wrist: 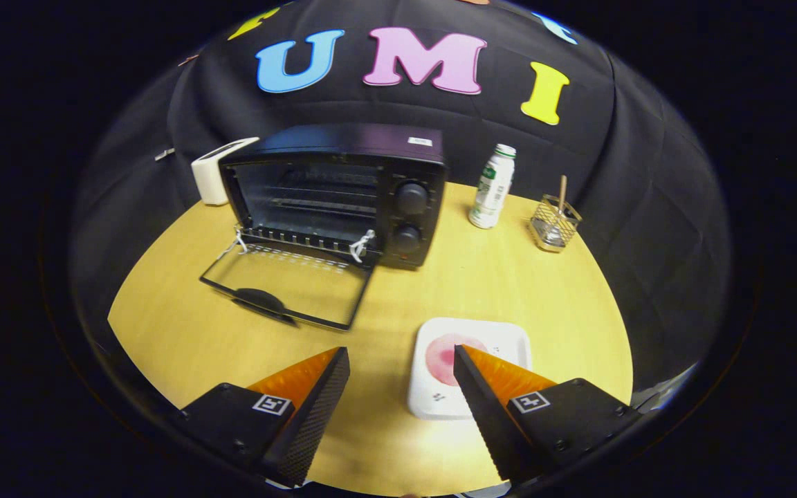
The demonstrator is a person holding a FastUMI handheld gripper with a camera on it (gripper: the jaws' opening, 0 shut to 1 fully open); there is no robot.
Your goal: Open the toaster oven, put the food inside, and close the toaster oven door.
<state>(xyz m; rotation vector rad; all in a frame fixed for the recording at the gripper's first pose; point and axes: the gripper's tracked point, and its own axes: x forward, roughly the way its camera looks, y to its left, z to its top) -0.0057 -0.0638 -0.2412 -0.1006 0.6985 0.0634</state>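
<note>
Two jaws spread wide, gripper (401,360) empty, food (445,356) on plate (509,335); toaster oven (343,194) door (288,283) down

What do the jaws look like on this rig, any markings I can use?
The gripper has two wedge-shaped jaws tapering to points, with finely textured inner faces. Each sits on a black block bearing a small square black-and-white tag and a few screws. No cables visible.

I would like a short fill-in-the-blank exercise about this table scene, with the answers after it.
1. The oven door is ____.
2. The pink food lies on a white ____.
3. The tool has its fingers ____, holding nothing.
4. The bottle stands between the oven and the wire ____.

Answers: open; plate; open; basket
</note>
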